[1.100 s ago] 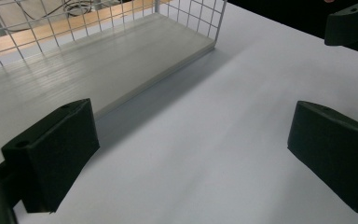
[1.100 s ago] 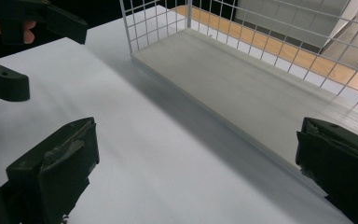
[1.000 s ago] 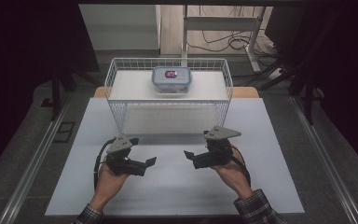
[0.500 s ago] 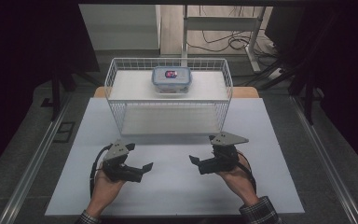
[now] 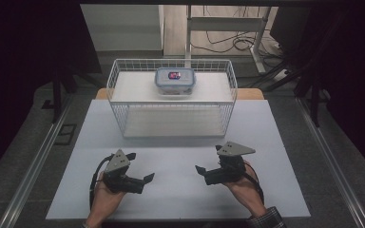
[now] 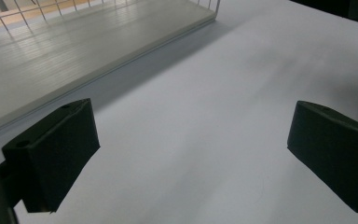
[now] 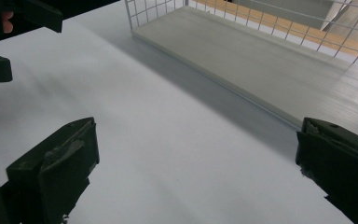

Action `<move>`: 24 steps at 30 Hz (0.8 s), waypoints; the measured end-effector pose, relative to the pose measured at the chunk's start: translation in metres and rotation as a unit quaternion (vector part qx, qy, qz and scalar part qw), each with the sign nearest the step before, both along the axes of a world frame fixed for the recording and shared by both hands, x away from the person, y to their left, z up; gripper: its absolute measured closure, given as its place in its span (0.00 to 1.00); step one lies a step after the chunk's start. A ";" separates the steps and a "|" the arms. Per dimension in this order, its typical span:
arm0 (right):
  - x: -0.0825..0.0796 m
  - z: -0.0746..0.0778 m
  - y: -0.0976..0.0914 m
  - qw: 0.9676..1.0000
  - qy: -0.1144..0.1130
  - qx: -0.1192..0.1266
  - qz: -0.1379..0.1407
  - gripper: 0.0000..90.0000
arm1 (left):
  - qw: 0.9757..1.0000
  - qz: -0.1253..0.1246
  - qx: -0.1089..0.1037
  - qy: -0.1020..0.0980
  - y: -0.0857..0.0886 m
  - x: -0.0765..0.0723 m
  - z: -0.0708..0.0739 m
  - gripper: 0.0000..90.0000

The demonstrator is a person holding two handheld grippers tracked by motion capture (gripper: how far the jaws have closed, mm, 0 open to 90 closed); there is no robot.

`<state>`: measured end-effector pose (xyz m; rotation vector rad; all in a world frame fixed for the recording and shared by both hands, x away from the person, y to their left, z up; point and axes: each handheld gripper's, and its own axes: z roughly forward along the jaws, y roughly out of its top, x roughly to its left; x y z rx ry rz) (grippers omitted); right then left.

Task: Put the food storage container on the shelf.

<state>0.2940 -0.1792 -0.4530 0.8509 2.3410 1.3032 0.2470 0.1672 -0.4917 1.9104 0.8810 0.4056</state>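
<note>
**Both hands pull back toward the near edge**

Both grippers sit closer to the near edge of the table now than they did a moment ago, and farther from the basket. Before, they were just in front of the basket. Now there is a wide strip of bare table between them and it.

The left gripper (image 5: pixel 148 177) is near the front left part of the white table (image 5: pixel 180 194). A hand (image 5: pixel 103 199) holds it from below. Its jaws point toward the middle of the table. They are wide open and hold nothing. In the left gripper view, only bare table lies between the two black jaws.

The right gripper (image 5: pixel 198 169) is near the front right part of the table. The other hand (image 5: pixel 241 186) holds it. A checked sleeve (image 5: pixel 266 222) shows at the wrist. Its jaws point toward the left gripper, and they are wide open and empty too. The two grippers face each other and are well apart.

The white wire basket (image 5: pixel 171 124) stands at the far side of the table, in the middle. A clear food box with a blue lid (image 5: pixel 175 80) is up on the flat top of the basket, near its far edge. Something small and red is in the box, but it is too small to tell what it is. Neither gripper touches the basket or the box.
</note>
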 end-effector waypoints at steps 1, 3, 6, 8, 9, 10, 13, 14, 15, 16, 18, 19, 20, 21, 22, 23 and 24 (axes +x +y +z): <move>-0.001 -0.001 0.000 1.000 0.000 -0.001 -0.001 0.00 | 1.000 0.000 0.001 -0.001 0.000 -0.001 -0.001 0.02; -0.003 -0.003 -0.001 1.000 -0.003 -0.005 -0.001 0.00 | 1.000 0.000 0.004 0.000 0.000 -0.003 -0.002 0.02; -0.006 -0.005 -0.003 1.000 -0.004 -0.008 -0.001 0.00 | 1.000 0.002 0.007 0.001 0.001 -0.005 -0.004 0.01; -0.007 -0.007 -0.004 1.000 -0.003 -0.009 -0.001 0.00 | 1.000 0.003 0.009 0.002 0.002 -0.007 -0.005 0.01; -0.008 -0.008 -0.005 1.000 -0.002 -0.010 -0.002 0.00 | 1.000 0.004 0.009 0.003 0.003 -0.008 -0.006 0.01; -0.009 -0.009 -0.006 1.000 -0.002 -0.011 -0.001 0.00 | 1.000 0.005 0.010 0.003 0.004 -0.009 -0.007 0.01; -0.012 -0.012 -0.009 1.000 0.001 -0.015 -0.004 0.00 | 1.000 0.009 0.013 0.006 0.007 -0.013 -0.009 0.01; -0.012 -0.013 -0.010 1.000 0.001 -0.016 -0.004 0.00 | 1.000 0.010 0.015 0.007 0.008 -0.014 -0.010 0.01; -0.013 -0.014 -0.011 1.000 0.002 -0.017 -0.006 0.00 | 1.000 0.012 0.016 0.007 0.009 -0.015 -0.011 0.01; -0.014 -0.015 -0.013 1.000 0.002 -0.018 -0.009 0.00 | 1.000 0.013 0.018 0.008 0.010 -0.016 -0.012 0.01; -0.015 -0.017 -0.015 1.000 0.003 -0.021 -0.015 0.00 | 1.000 0.016 0.021 0.009 0.013 -0.018 -0.014 0.01; -0.016 -0.018 -0.016 1.000 0.004 -0.020 -0.016 0.00 | 1.000 0.018 0.023 0.009 0.014 -0.019 -0.014 0.01; -0.016 -0.018 -0.017 1.000 0.005 -0.021 -0.017 0.00 | 0.999 0.020 0.025 0.010 0.015 -0.020 -0.015 0.01; -0.017 -0.019 -0.019 1.000 0.004 -0.022 -0.018 0.00 | 0.999 0.022 0.025 0.011 0.017 -0.021 -0.015 0.01; -0.018 -0.020 -0.020 1.000 0.005 -0.024 -0.018 0.00 | 0.999 0.024 0.025 0.012 0.019 -0.022 -0.015 0.01; -0.019 -0.021 -0.021 0.999 0.004 -0.027 -0.020 0.00 | 0.999 0.025 0.025 0.011 0.020 -0.023 -0.016 0.01; -0.019 -0.021 -0.023 0.999 0.003 -0.030 -0.021 0.00 | 0.999 0.027 0.026 0.011 0.022 -0.024 -0.016 0.01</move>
